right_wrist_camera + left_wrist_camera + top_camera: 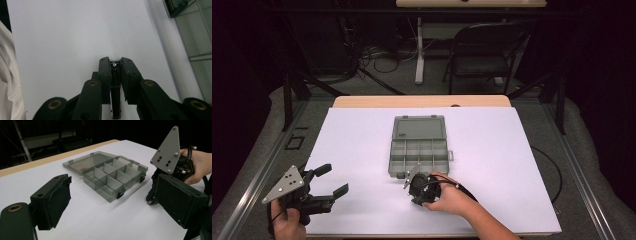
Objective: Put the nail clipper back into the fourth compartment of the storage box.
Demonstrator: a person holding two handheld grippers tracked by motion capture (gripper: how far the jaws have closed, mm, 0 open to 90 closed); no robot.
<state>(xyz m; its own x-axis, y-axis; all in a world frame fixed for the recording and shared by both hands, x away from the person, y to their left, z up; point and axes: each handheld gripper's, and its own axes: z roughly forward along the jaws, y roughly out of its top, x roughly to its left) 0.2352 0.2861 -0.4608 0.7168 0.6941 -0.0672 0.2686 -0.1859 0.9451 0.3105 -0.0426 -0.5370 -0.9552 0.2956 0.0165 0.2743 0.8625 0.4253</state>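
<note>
I'm pinching a thin black clip-like thing (pixel 115 95) in my right tongs (pixel 412 181) by the table's (pixel 492 150) near edge, just beside the open organizer box (pixel 418 149); left tongs (pixel 331 180) are hanging wide open, empty, near the near-left corner.

Both tools are matte black. The left gripper (pixel 330 181) carries a grey three-cornered plate (pixel 285 183) on top, dotted with small dark holes and screws, and its jaws end in thick, blocky black pads (pixel 51 203) with a round hole near each tip. The right gripper (pixel 115 65) has slim black jaws on linkage arms set with brass-coloured pivot rings (pixel 92 83) — four in its own view. A black cable (pixel 459 187) loops from the right gripper, which also bears a grey plate (pixel 167 151). Both forearms are bare — no sleeves.
</note>
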